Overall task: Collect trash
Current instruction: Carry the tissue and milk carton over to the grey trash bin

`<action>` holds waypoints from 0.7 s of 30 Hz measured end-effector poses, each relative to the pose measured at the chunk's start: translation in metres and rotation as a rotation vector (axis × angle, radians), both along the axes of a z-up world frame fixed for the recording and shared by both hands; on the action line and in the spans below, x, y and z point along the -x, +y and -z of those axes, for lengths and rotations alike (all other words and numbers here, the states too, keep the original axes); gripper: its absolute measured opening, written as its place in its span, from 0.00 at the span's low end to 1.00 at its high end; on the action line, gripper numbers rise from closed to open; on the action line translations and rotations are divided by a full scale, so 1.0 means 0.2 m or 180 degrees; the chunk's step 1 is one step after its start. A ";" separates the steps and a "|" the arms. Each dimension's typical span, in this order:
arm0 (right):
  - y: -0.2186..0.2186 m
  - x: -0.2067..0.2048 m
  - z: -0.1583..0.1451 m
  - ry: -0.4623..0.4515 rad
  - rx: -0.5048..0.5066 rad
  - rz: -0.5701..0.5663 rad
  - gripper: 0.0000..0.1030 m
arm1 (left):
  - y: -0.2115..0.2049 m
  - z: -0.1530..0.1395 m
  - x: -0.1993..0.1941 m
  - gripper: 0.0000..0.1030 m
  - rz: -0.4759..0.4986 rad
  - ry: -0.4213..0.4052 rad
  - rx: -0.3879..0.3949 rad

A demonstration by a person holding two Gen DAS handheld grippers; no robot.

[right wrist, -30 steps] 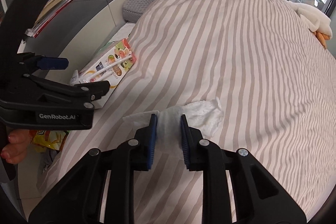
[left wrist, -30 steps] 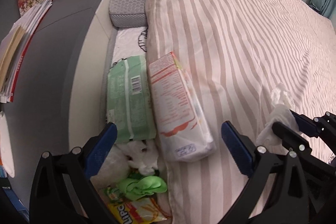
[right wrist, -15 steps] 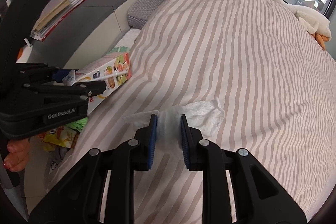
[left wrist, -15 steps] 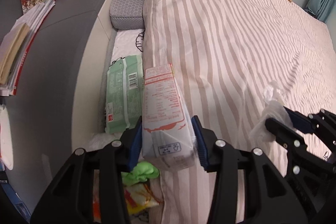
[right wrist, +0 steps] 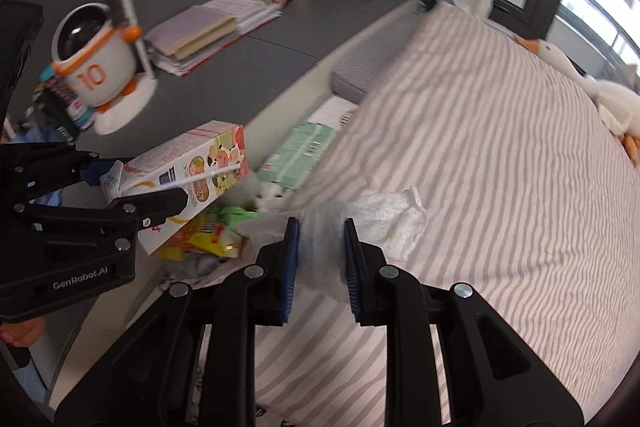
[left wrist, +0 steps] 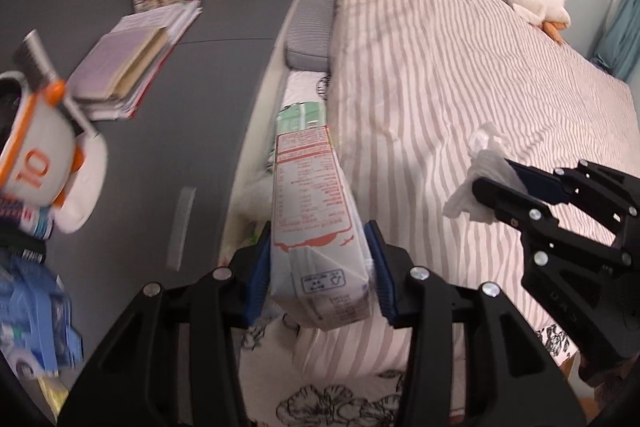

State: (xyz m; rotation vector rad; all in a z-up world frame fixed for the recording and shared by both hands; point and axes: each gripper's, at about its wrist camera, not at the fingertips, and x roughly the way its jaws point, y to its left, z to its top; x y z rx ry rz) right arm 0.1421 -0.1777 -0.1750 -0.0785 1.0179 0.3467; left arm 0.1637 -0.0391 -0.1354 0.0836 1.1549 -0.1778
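Left gripper [left wrist: 320, 263]: jaws pressed against both sides of a drink carton [left wrist: 316, 227], held clear of the striped bed [left wrist: 460, 79] at its left edge. Right gripper [right wrist: 318, 259]: jaws closed partway, pinching a crumpled white tissue [right wrist: 384, 223] above the bedcover. Near left, in the gap beside the bed, a yellow wrapper [right wrist: 204, 239] and green scrap [right wrist: 232, 215] are partly hidden behind the carton; a green packet [right wrist: 300, 151] lies farther along. The left view is blurred.

Right tongs [right wrist: 318, 259] pinch a crumpled tissue [right wrist: 384, 223] above the striped bedspread [right wrist: 500, 187] (left tongs [right wrist: 142, 183] clamp a milk carton [right wrist: 188, 175]).
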 end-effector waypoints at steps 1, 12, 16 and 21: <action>0.03 0.01 -0.03 -0.0021 -0.0021 -0.0114 0.20 | 0.04 -0.02 0.05 0.43 -0.0107 -0.0009 -0.0004; 0.55 0.29 -0.18 -0.0127 -0.0215 -0.1475 0.20 | 0.47 -0.21 0.61 0.43 -0.1248 -0.0101 -0.0078; 0.84 0.51 -0.23 -0.0141 -0.0287 -0.2055 0.20 | 0.66 -0.26 0.93 0.42 -0.1811 -0.0111 -0.0109; 1.18 0.88 -0.32 -0.0243 -0.0327 -0.2784 0.20 | 0.87 -0.35 1.41 0.40 -0.2495 -0.0216 -0.0076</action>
